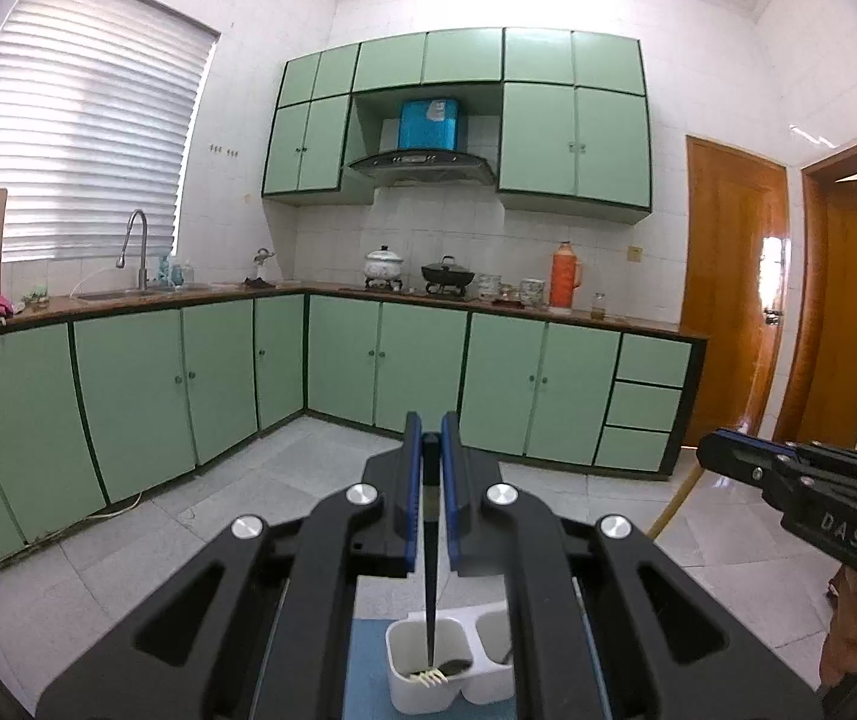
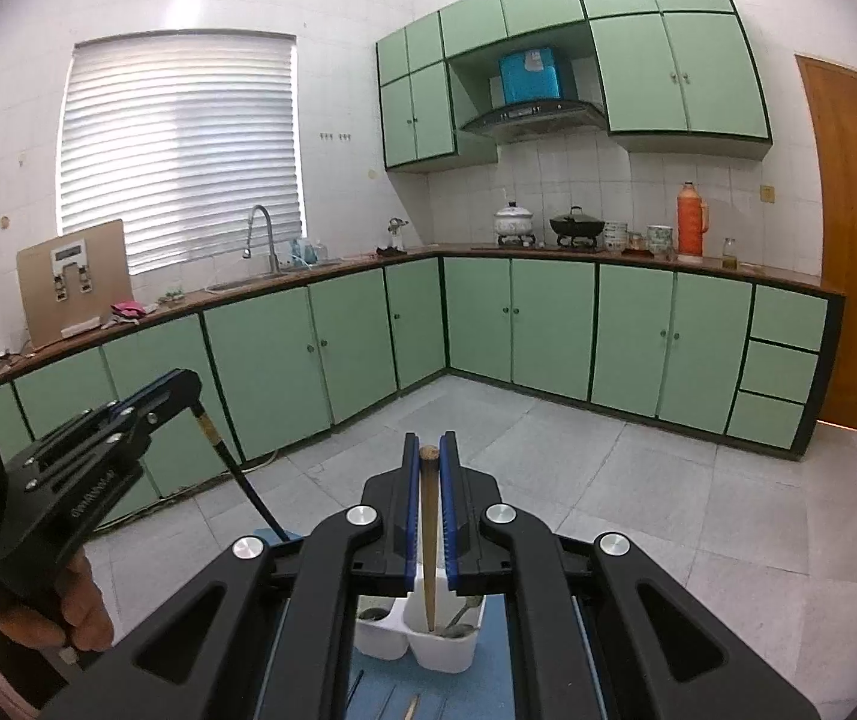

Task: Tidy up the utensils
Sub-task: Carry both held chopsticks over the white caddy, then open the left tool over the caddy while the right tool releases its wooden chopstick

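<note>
White plastic, a two-cell caddy (image 1: 428, 681) stands on a blue mat (image 1: 368, 660) below both grippers. Left gripper (image 1: 431, 480) is clamped on a black chopstick (image 1: 430, 588) near its top, the tip hanging down into the left cell, where a pale fork (image 1: 428, 677) and a dark spoon (image 1: 455, 668) lie. Right gripper (image 2: 430, 480) is closed on a wooden chopstick (image 2: 428, 552), its lower end down in the right cell beside a spoon (image 2: 464, 609). Both sticks look light, stiff and thin, likely to pivot or slip between the pads, so a hold high on the thick end suits them; lacquered black may be the slicker. More utensils (image 2: 411, 707) lie on the mat.
</note>
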The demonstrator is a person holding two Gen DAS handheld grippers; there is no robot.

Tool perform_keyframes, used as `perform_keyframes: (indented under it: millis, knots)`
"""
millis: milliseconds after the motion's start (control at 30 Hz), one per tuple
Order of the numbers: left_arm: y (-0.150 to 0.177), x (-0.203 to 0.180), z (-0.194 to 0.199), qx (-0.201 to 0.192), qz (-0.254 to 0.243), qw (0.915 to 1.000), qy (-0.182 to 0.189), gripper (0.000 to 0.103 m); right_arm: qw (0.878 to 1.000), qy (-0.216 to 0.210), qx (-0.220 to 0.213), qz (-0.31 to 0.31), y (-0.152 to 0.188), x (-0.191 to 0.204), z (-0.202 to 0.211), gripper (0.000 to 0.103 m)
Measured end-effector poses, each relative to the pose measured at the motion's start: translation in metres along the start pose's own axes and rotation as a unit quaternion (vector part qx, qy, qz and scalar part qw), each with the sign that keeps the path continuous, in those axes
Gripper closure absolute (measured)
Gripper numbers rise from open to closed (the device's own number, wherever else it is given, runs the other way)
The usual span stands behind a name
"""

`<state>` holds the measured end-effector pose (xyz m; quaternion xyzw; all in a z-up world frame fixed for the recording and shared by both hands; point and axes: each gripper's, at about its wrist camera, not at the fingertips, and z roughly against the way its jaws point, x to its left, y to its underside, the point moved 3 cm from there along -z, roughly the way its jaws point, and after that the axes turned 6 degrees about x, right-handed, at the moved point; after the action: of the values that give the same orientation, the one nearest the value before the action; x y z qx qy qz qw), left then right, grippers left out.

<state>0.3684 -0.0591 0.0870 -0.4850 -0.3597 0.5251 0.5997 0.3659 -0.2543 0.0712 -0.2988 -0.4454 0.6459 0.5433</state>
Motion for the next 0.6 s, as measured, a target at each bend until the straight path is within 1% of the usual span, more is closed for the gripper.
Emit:
perform_keyframes:
  millis: [33, 133, 267, 367, 600]
  knots:
    - [0.001, 0.002, -0.006, 0.0, 0.001, 1.0, 0.0, 0.097, 1.0, 0.001, 0.003, -0.002, 0.002, -0.001, -0.009, 0.096]
    - [0.014, 0.003, -0.034, 0.017, 0.002, 0.9998, -0.008, 0.097, 1.0, 0.0, 0.016, -0.012, 0.014, -0.003, -0.033, 0.096]
    - [0.03, 0.005, -0.056, 0.035, -0.001, 0.9993, -0.014, 0.097, 0.999, -0.002, 0.031, -0.025, 0.034, -0.011, -0.059, 0.096]
    - [0.042, 0.007, -0.066, 0.047, -0.009, 0.9987, -0.021, 0.097, 0.999, 0.0, 0.039, -0.031, 0.046, -0.013, -0.071, 0.096]
    - [0.064, 0.011, -0.082, 0.074, -0.009, 0.997, -0.024, 0.097, 0.998, 0.0, 0.046, -0.045, 0.066, -0.019, -0.083, 0.096]
